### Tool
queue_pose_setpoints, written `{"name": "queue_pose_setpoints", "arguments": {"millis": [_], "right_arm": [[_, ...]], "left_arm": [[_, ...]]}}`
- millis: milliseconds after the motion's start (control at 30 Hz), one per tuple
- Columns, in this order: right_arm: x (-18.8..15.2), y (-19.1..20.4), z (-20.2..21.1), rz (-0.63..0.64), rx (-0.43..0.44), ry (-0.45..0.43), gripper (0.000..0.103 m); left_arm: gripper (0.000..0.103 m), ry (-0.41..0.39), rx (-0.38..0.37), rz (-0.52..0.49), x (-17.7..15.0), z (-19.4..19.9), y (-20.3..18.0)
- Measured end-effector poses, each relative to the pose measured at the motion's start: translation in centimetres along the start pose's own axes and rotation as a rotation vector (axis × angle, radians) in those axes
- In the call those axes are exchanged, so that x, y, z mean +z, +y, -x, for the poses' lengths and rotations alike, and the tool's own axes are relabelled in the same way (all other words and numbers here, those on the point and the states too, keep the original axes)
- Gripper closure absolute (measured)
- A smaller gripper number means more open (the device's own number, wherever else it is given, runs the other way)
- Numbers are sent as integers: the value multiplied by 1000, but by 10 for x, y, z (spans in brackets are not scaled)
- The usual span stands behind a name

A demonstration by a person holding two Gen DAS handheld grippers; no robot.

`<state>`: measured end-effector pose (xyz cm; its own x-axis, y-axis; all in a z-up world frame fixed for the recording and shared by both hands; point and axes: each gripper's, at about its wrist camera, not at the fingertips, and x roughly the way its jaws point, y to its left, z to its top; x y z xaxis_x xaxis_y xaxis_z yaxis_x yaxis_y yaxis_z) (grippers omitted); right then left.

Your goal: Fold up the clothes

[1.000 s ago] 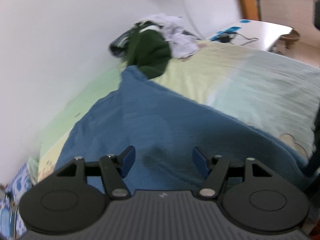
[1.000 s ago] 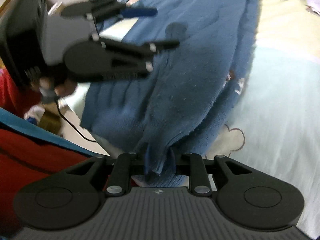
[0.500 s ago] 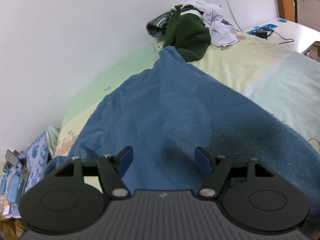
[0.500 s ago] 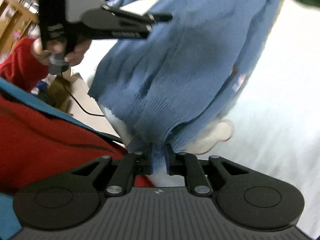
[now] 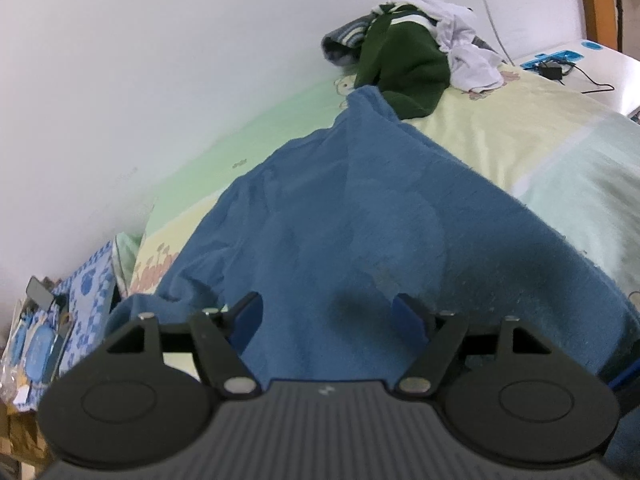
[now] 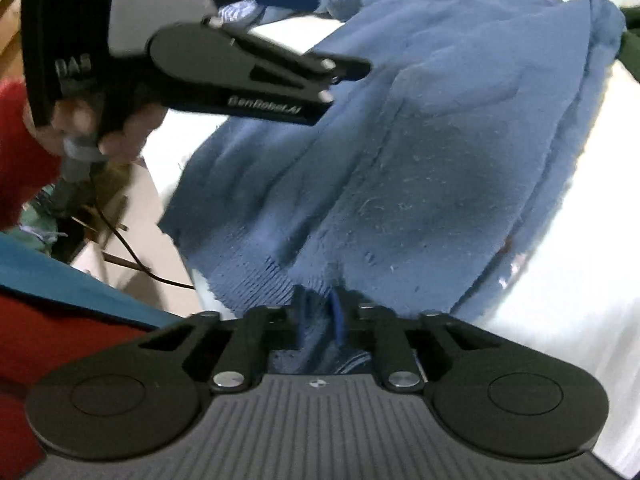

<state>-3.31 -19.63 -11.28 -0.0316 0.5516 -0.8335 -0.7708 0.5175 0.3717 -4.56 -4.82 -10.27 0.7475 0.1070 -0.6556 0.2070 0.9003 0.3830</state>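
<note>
A blue knitted sweater (image 5: 360,220) lies spread along the bed, its far end reaching the clothes pile. In the right wrist view the sweater (image 6: 440,140) has its ribbed hem hanging over the bed's edge. My right gripper (image 6: 320,312) pinches that hem, its jaws closing with the knit pressed between the pads. My left gripper (image 5: 328,312) hovers just above the sweater near the same end, jaws opening, nothing between the blue pads. In the right wrist view the left gripper (image 6: 336,32) shows at upper left, held by a hand (image 6: 120,132).
A heap of clothes with a dark green garment (image 5: 408,64) and a white one (image 5: 460,40) sits at the bed's far end by the wall. The pastel bedsheet (image 5: 520,128) stretches right. A white table (image 5: 592,60) carries a charger. A red sleeve (image 6: 20,140) and cable (image 6: 132,256) lie left.
The left wrist view has rolled, so the clothes heap now sits further right, and the left jaws stand a little wider. The right gripper keeps the hem and has rolled.
</note>
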Motion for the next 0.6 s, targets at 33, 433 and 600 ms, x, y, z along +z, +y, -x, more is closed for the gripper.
{"name": "queue_pose_setpoints", "arguments": {"millis": [33, 433, 600], "right_arm": [[0, -4, 5, -29, 39, -17, 92], [18, -54, 34, -96, 54, -63, 84], [81, -121, 62, -166, -223, -294, 67]], "left_arm": [[27, 1, 2, 3, -1, 1, 0], [30, -46, -85, -46, 9, -3, -28], [43, -39, -217, -71, 11, -2, -59]]}}
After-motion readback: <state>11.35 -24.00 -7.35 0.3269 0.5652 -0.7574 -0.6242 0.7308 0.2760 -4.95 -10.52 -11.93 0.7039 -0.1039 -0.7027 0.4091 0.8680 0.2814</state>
